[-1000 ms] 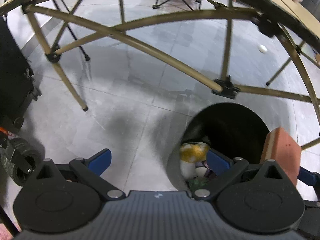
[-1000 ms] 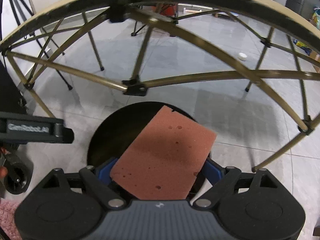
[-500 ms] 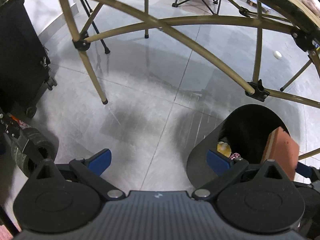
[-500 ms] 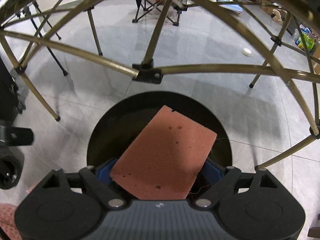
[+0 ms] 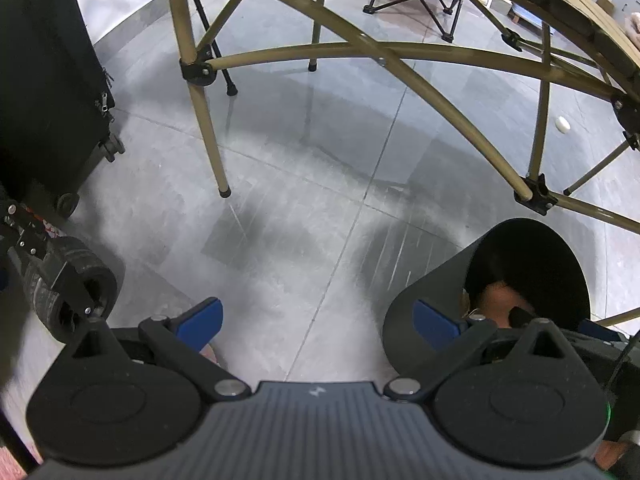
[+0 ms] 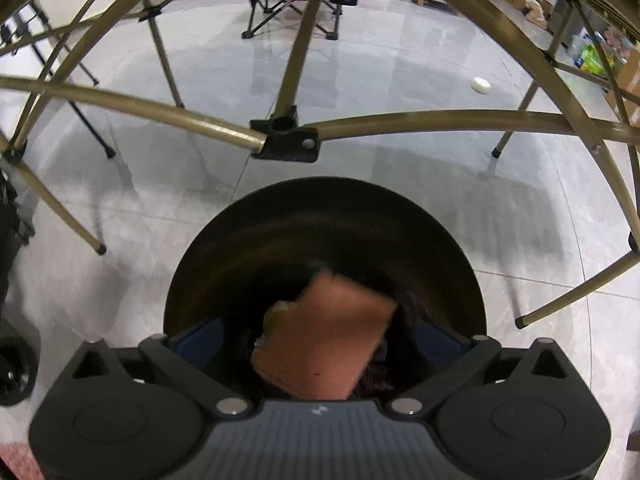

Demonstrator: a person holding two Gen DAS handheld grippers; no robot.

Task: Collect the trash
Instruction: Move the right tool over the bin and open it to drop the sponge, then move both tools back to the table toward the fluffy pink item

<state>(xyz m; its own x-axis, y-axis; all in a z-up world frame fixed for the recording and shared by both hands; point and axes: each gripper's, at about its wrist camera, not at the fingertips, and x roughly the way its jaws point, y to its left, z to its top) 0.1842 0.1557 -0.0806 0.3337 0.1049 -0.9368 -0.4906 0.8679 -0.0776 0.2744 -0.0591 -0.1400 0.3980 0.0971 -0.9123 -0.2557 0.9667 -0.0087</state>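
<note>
The right claw [image 6: 316, 340] is opening over the round black bin [image 6: 248, 232], its blurred reddish-brown sponge block [image 6: 324, 340] lying loose inside, half hidden, while the left claw [image 5: 316, 320] is hanging open, empty.

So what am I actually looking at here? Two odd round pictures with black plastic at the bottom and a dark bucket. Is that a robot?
No robot arm: a person carries a two-finger gripper in each hand, and each gripper has a wide-angle camera looking along its fingers. That lens bends the pictures.

The black plastic at the bottom is the gripper itself; the blue tips are its fingers.

One picture comes from the left gripper. It is open, holds nothing, and points at the grey tiled floor, with the black bin at its right.

The other comes from the right gripper, right above that bin. Its jaws are opening, and the reddish-brown sponge lies loose between them, blurred, inside the bin's mouth.

The tan poles are a folding table's frame. A small white object lies on the floor beyond.
</note>
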